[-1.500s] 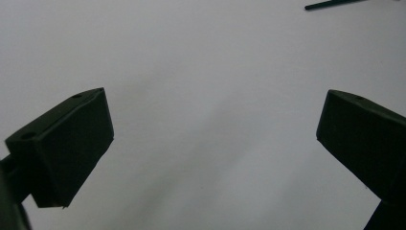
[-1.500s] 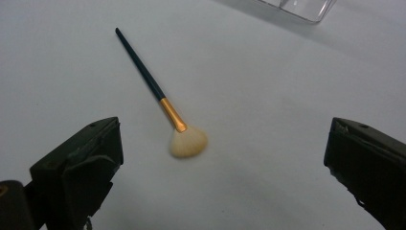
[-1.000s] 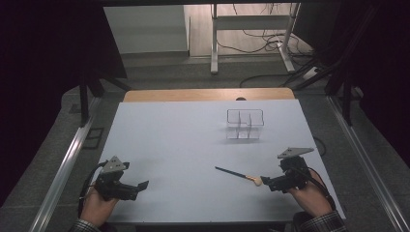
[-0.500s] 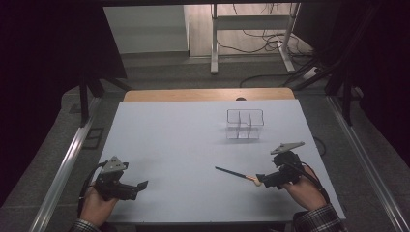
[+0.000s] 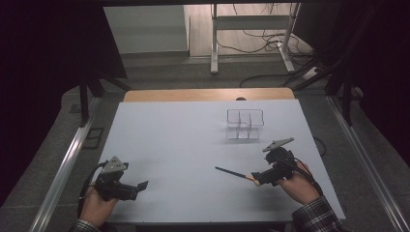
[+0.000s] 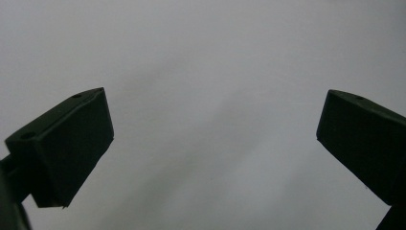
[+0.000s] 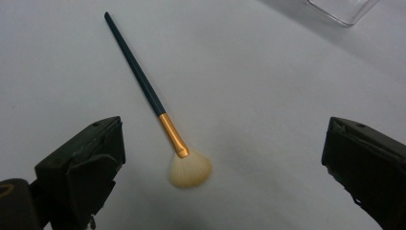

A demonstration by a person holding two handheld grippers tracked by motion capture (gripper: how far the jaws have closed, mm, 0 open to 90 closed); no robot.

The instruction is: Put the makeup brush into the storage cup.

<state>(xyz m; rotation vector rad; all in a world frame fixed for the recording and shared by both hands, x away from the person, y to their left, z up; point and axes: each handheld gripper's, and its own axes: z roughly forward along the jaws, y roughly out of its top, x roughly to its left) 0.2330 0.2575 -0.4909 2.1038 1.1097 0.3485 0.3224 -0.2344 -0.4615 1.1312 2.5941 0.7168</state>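
1. Work in hand: picking up a fan makeup brush (image 7: 143,86) lying flat on the white table (image 5: 183,145). A clear divided organizer (image 5: 245,123) stands on the same table; I judge it the likely destination, though that is an inference.

2. Brush position: it rests on the table nearer the person than the organizer and well apart from it. In the high view the dark handle (image 5: 231,172) points away from the right gripper (image 5: 259,179). The gold ferrule (image 7: 173,135) and pale fan bristles (image 7: 190,171) lie closest to that gripper.

3. Right gripper: jaws spread wide, nothing between them. In the right gripper view the bristle end sits between the two jaws but is not touched by either. A corner of the organizer (image 7: 342,9) shows at the top edge of that view.

4. Left gripper (image 5: 140,185): held low over the table, far from the organizer on the person's left side. Jaws are wide apart and bare; the left gripper view has plain table surface (image 6: 215,96) between them.

5. Progress: early stage. The approach is lined up on the brush; no grasp is made and the brush is not lifted.

6. Outstanding: close on the brush, lift it, carry it to the organizer, and stand it in a compartment.
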